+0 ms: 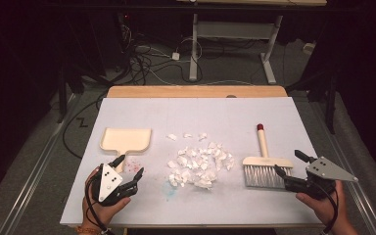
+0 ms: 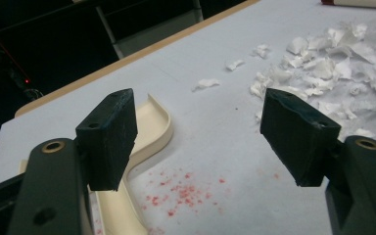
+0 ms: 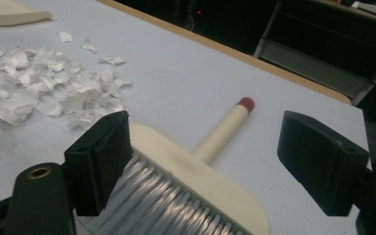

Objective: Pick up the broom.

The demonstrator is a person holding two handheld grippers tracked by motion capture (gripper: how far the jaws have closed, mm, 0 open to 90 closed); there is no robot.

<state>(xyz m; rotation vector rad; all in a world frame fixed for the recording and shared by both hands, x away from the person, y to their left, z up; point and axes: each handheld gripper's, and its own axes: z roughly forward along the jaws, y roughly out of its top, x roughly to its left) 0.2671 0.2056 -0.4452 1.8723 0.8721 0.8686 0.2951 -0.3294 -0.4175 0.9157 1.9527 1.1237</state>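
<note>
A cream dustpan [image 1: 126,139] lies at the left of the white table cover, its handle toward me; its curved rim [image 2: 159,125] shows beside the left jaw in the left gripper view. A heap of torn white paper scraps [image 1: 200,164] [image 2: 333,68] [image 3: 44,93] sits in the middle. A cream hand brush [image 1: 264,164] with grey bristles and a red-tipped handle [image 3: 225,129] lies at the right. My left gripper [image 1: 129,166] stands open just below the dustpan handle, holding nothing. My right gripper [image 1: 290,163] is open at the brush's right end, its jaws either side of the brush head.
Red specks [image 2: 186,193] and a faint blue smear [image 1: 169,188] mark the cover near the dustpan handle. The wooden table edge [image 1: 196,91] runs along the back. Cables [image 1: 147,63] and a desk frame [image 1: 235,44] stand on the floor beyond.
</note>
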